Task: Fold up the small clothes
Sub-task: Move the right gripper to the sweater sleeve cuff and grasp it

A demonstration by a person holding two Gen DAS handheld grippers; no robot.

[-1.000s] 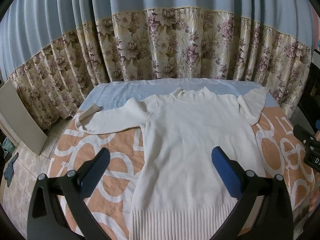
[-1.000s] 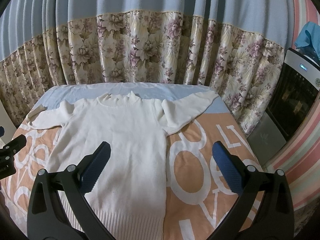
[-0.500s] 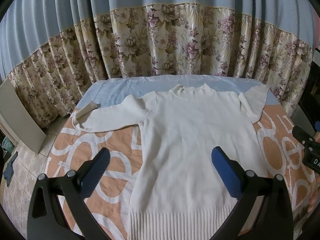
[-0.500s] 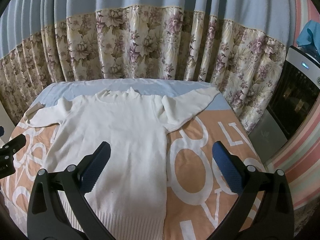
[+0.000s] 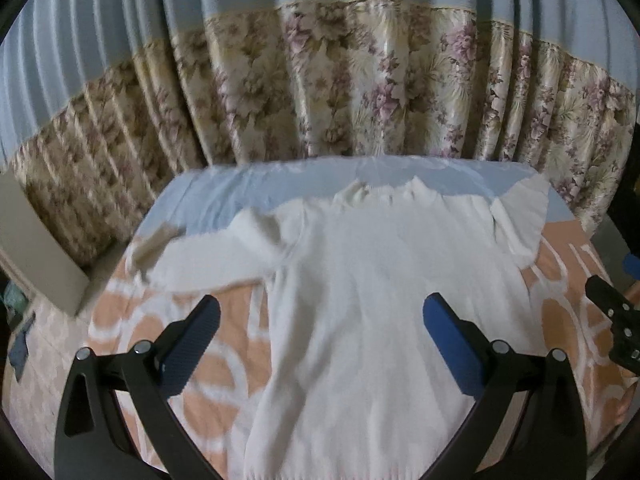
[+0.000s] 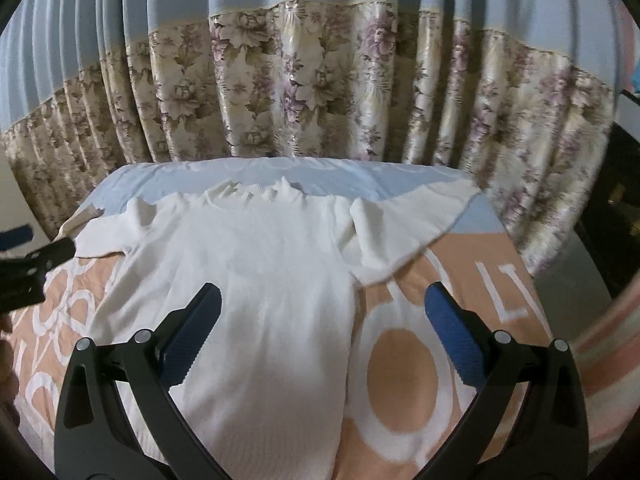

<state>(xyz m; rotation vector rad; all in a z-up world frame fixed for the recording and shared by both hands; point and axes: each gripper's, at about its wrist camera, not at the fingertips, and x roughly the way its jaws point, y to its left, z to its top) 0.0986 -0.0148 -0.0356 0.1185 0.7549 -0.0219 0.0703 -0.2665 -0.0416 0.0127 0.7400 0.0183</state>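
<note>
A cream knitted sweater lies flat, front up, on a bed, collar at the far end and both sleeves spread out sideways. It also shows in the right wrist view. My left gripper is open and empty, held above the sweater's body near its left side. My right gripper is open and empty, above the sweater's right edge below the right sleeve. The left sleeve reaches toward the bed's left edge.
The bed has an orange blanket with white letters and a light blue sheet at the far end. Floral curtains hang behind. A dark appliance stands right of the bed; floor lies to the left.
Both grippers have moved forward over the bed toward the collar, so the sweater looks closer. Both stay open. The sweater has not moved.
</note>
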